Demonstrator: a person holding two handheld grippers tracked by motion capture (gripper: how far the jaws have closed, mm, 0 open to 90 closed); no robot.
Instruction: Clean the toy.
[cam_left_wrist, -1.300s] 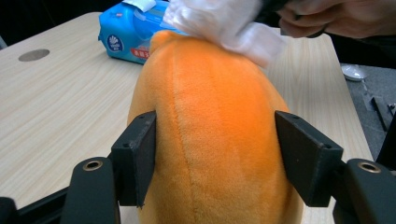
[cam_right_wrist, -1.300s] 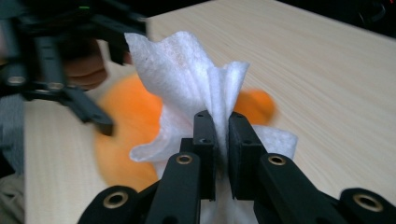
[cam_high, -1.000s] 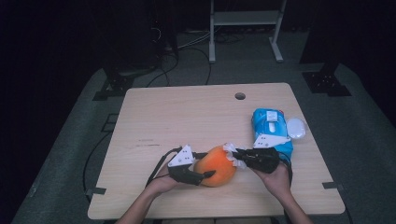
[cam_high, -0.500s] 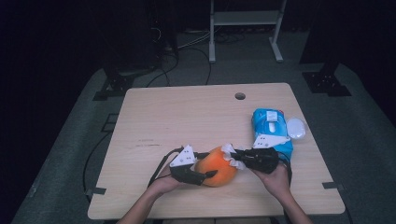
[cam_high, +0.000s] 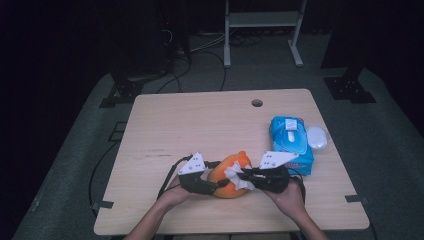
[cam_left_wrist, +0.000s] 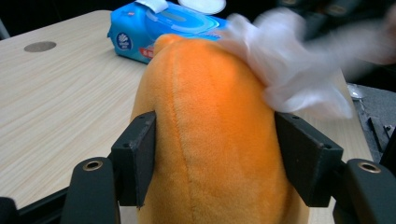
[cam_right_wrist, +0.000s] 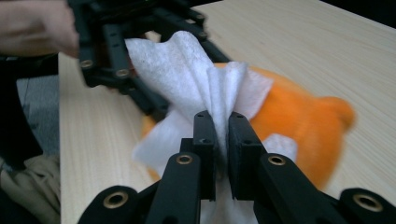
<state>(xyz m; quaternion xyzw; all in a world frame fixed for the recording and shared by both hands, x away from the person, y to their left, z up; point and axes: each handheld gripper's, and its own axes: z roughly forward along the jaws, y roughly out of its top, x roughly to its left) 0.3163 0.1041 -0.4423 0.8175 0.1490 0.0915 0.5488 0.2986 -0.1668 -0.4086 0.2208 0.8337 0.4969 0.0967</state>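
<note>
While the left gripper (cam_high: 212, 186) clamps its jaws on both sides of the orange plush toy (cam_left_wrist: 210, 135), the toy sits upright between them at the near edge of the table (cam_high: 200, 120). The right gripper (cam_right_wrist: 222, 140) has its jaws pressed together on a bunched white wipe (cam_right_wrist: 196, 79), which fans out beyond the jaw tips and lies against the toy's side. Past the left jaws, behind the toy, a blue pack of wipes (cam_left_wrist: 159, 28) rests on the table, with a white lid (cam_high: 317, 136) just beside it.
</note>
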